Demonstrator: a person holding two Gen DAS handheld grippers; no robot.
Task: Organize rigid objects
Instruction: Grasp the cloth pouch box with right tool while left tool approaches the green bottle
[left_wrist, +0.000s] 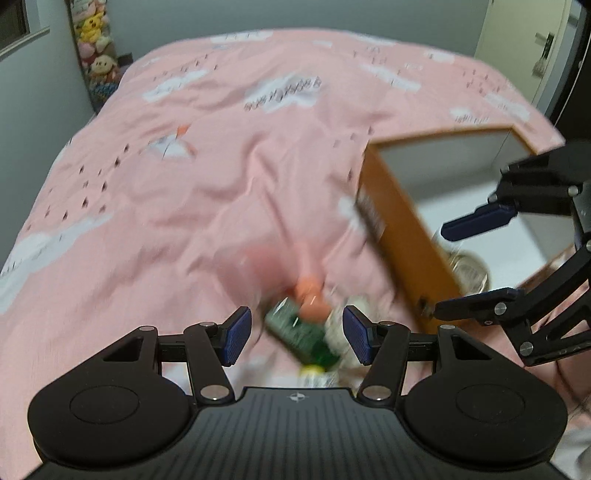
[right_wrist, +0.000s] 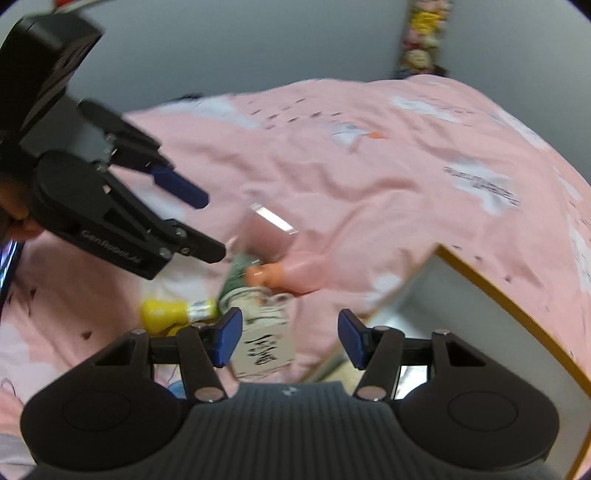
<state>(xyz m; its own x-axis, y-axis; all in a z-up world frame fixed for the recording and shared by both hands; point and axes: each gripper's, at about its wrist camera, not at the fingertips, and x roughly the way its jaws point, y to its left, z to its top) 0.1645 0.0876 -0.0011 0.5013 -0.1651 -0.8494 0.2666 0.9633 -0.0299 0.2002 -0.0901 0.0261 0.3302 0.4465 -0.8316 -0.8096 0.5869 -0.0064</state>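
The pile of small things lies on the pink bedcover, just beside the box's near wall, and most of the sorting looks still to do. In the right wrist view it shows best: a pink bottle at the centre, a green packet at its nine o'clock, a yellow bottle further toward eight o'clock, and a white jar with dark lettering at six o'clock, touching or overlapping one another. Blur hides finer detail.

The box, orange-walled with a pale inside, sits at three o'clock of the pile in the left wrist view. One roundish pale thing already rests in its near corner; what it is I cannot tell. So by my reading one item is put away and at least four are left.

The left gripper hangs over the pile, jaws about half open, pads apart with the packet seen between them but not pressed; it holds nothing. The right gripper stands partly open too, empty, the jar below its left pad and the box rim at its four o'clock.
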